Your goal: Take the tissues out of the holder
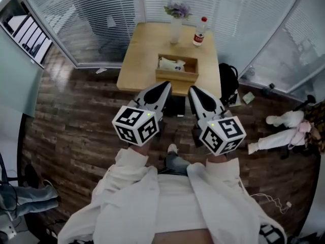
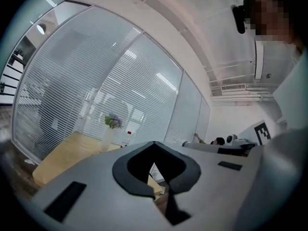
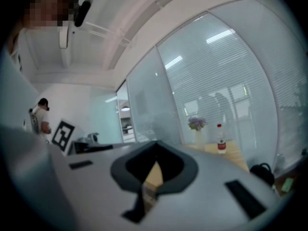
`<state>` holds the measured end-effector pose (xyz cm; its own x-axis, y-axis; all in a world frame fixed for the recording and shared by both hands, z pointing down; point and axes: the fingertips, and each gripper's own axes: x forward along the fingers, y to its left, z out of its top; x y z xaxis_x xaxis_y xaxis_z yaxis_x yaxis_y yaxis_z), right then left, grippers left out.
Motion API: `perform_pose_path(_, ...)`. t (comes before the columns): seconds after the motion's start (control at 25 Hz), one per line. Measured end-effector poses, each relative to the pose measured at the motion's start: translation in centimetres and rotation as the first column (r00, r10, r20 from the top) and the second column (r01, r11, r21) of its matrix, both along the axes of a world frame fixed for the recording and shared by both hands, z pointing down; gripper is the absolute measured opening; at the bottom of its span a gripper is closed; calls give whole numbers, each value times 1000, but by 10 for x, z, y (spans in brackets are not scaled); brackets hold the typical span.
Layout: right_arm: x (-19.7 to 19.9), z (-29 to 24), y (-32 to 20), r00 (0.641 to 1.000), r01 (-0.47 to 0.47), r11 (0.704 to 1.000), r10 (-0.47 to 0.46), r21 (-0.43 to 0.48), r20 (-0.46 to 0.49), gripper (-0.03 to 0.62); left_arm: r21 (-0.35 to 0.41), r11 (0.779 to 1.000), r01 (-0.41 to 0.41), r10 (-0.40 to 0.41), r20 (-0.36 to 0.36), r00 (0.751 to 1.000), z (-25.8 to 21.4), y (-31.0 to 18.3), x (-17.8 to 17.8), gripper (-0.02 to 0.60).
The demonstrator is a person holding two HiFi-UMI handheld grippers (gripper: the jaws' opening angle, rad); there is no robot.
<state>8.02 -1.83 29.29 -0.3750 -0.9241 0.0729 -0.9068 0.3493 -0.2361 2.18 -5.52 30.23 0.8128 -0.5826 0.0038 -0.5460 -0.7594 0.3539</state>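
Observation:
A wooden tissue holder (image 1: 176, 73) stands near the front edge of a light wooden table (image 1: 141, 60), with white tissues (image 1: 171, 63) lying in it. My left gripper (image 1: 164, 87) and right gripper (image 1: 194, 91) hover side by side above the floor, just short of the table's near edge, pointing toward the holder. Both are shut with nothing between the jaws. In the left gripper view my left gripper (image 2: 154, 144) fills the lower frame and a sliver of the holder shows through its notch. The right gripper (image 3: 155, 144) likewise hides most of the table.
A vase of purple flowers (image 1: 176, 19) and a red-capped bottle (image 1: 200, 32) stand at the table's back. A black bag (image 1: 228, 83) leans beside its right side. A doll (image 1: 284, 128) lies on the floor at the right. Glass walls with blinds (image 1: 101, 14) close the room.

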Motion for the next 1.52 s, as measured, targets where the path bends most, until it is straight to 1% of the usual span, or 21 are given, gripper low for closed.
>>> perform_pose_path(0.2,20,-1,-37,999,33,999,-33,2,-10,11,-2,999,33,-33,0,999,1,-34,15,8)
perform_pose_path(0.4,31,1,-67,997,74,997,-74,2,-10,11,-29,997,66,-66,7,998,14,-63,27,8)
perform_pose_path(0.56,38,8,-83,996,91,996,-91,-13,-1,11,-34,996,85,-85,15,996,18,-75,31,8)
perform_pose_path(0.76,38,19,-93,995,95,995,-96,-43,-4,11,-47,993,104,-103,26,994,24,-83,27,8)
perform_pose_path(0.92,39,30,-95,995,94,993,-95,-77,-6,11,-80,991,112,-110,25,994,35,-88,24,8)
perform_pose_path(1.04,42,37,-103,995,94,991,-96,-100,-10,11,-99,989,107,-105,25,994,41,-96,25,8)
perform_pose_path(1.2,47,41,-119,997,75,991,-78,-111,-28,11,-105,990,96,-93,30,995,44,-110,25,8)
perform_pose_path(1.52,59,36,-167,999,13,995,-16,-99,-29,11,-122,991,48,-43,38,998,51,-153,27,8)
